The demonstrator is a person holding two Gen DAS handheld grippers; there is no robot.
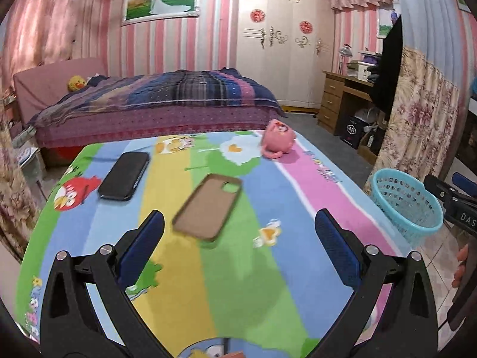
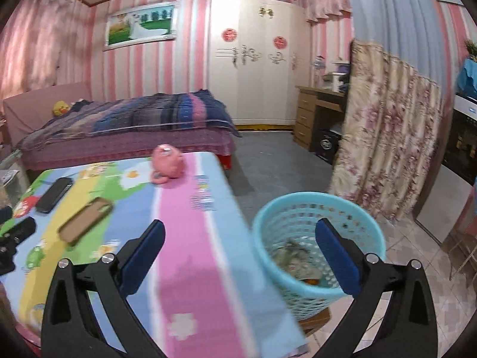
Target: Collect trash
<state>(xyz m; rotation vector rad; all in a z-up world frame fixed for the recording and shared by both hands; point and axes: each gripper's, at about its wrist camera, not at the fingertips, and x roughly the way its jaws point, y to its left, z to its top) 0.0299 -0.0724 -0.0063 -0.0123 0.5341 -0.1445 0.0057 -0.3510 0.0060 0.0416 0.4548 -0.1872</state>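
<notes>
A light blue plastic basket (image 2: 317, 238) stands on the floor beside the table's right edge, with crumpled paper trash (image 2: 293, 261) inside; it also shows in the left wrist view (image 1: 408, 205). My right gripper (image 2: 240, 253) is open and empty, over the table's right edge next to the basket. My left gripper (image 1: 238, 241) is open and empty above the table with the colourful cartoon cloth (image 1: 208, 283). The right gripper's body shows at the right edge of the left wrist view (image 1: 456, 205).
On the table lie a black phone (image 1: 123, 176), a brown phone case (image 1: 207, 207) and a pink plush toy (image 1: 277, 138). A bed (image 1: 155, 110) stands behind the table. A floral curtain (image 2: 384, 137), a wooden desk (image 2: 319, 116) and a white wardrobe (image 2: 253, 59) are to the right.
</notes>
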